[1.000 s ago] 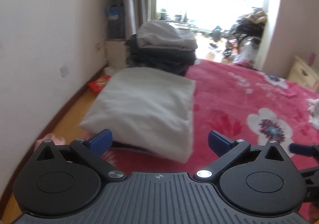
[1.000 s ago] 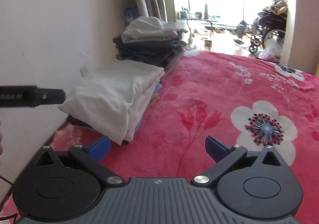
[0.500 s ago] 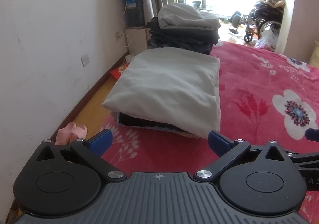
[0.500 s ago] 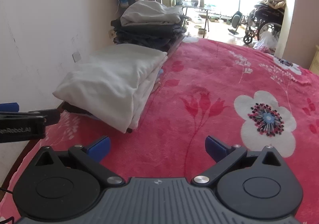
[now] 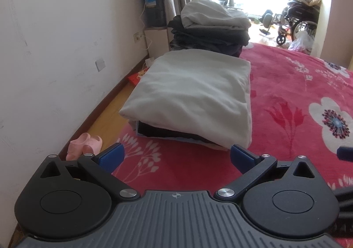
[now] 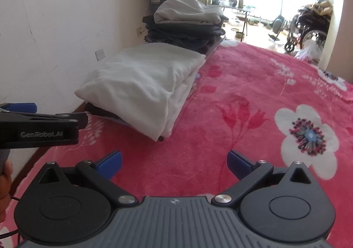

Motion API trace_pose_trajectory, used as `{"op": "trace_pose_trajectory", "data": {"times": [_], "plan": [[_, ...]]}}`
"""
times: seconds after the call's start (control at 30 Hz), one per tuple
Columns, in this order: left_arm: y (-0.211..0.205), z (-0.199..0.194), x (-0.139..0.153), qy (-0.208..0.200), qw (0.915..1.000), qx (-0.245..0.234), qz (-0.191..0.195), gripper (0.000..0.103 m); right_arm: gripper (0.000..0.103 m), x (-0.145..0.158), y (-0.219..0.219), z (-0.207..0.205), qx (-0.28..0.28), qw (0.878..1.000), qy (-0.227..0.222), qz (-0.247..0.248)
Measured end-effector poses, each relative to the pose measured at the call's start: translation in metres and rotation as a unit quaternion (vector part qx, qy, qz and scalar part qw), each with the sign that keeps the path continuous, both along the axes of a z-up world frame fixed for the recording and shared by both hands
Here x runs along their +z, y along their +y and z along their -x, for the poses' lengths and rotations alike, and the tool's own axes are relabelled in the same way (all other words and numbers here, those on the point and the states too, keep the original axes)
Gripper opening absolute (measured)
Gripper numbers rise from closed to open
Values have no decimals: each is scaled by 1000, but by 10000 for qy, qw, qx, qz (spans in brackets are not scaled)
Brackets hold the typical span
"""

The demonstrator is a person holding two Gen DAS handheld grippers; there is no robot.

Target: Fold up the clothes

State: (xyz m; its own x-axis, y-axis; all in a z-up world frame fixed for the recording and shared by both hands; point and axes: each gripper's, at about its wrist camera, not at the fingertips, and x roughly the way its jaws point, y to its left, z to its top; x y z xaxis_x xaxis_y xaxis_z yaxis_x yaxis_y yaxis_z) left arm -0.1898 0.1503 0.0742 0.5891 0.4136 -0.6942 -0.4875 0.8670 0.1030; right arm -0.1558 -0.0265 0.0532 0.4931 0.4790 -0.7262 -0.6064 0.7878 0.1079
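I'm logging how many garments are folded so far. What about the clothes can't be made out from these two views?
- Near stack: in both views the white top piece covers the layers beneath; only thin dark and blue edges show.
- Far stack: dark layers merge, too small to count.
- Any unfolded clothes: none in view; both tool bodies block the near blanket.
- Left tool and right tool: open, holding nothing.

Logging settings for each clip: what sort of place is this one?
Most likely a home bedroom: a bed with a red floral blanket, stacks of folded clothes along its edge, and pink slippers on the wooden floor.
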Motion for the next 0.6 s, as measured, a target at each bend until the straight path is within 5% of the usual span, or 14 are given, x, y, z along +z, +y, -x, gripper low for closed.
{"op": "trace_pose_trajectory", "data": {"times": [0.6], "plan": [[-2, 2, -5, 79, 9999, 125, -32, 103, 103, 6, 6, 7, 272, 9996, -87, -23]]}}
